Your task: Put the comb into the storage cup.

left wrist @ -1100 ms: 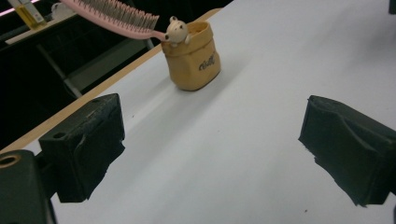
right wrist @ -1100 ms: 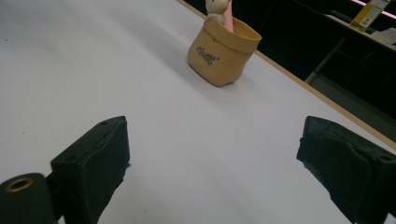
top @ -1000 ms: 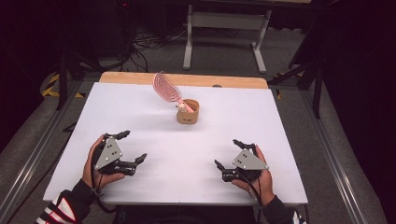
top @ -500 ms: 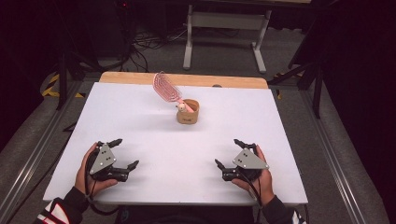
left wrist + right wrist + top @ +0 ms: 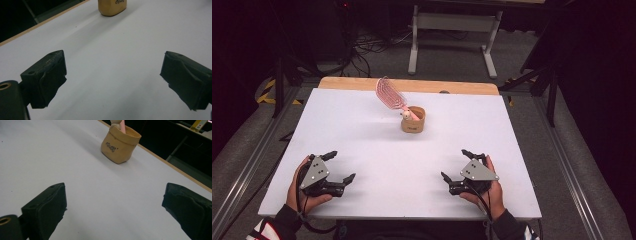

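A small tan cup shaped like a sack stands near the back middle of the white table. A pink hairbrush leans out of it toward the back left, handle down in the cup. My left gripper rests near the front left edge, open, nothing between its jaws. My right gripper rests near the front right edge, also open and empty. The cup stands far ahead in the left gripper view. In the right gripper view the cup shows with the pink handle in it.
A wooden strip runs along the table's far edge. Metal rails flank both sides. A grey stand and cables lie on the floor behind the table.
My left gripper has drawn back toward the front left edge and settled there. The right gripper, the cup and the brush have stayed put.
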Motion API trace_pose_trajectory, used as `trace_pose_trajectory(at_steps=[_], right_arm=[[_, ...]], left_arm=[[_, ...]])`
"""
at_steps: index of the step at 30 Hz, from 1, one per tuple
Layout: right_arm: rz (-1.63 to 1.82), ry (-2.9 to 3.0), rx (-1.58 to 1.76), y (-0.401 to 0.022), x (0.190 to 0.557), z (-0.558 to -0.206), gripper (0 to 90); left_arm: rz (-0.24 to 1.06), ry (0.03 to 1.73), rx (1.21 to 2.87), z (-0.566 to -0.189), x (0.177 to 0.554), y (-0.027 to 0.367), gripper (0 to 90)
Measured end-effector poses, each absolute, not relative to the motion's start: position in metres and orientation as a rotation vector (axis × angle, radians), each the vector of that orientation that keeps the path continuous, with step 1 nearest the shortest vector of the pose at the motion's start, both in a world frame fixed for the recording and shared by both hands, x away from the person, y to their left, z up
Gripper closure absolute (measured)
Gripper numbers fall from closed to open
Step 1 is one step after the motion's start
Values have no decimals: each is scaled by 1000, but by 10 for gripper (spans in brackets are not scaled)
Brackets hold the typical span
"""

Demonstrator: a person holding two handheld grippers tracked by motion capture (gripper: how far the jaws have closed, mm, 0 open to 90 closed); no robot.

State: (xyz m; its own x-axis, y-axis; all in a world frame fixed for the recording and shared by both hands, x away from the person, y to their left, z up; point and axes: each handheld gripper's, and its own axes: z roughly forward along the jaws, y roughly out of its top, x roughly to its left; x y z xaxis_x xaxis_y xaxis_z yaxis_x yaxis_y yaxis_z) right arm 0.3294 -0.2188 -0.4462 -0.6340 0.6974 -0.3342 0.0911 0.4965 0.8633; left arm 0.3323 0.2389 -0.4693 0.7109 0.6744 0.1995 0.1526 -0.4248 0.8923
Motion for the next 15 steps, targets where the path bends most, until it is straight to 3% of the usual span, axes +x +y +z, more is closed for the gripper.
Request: trace_pose_trajectory(at_steps=[15], right_arm=[[1123, 2030, 638, -219, 327, -443, 62]], left_arm=[[670, 616, 1978, -470, 331, 236, 76]])
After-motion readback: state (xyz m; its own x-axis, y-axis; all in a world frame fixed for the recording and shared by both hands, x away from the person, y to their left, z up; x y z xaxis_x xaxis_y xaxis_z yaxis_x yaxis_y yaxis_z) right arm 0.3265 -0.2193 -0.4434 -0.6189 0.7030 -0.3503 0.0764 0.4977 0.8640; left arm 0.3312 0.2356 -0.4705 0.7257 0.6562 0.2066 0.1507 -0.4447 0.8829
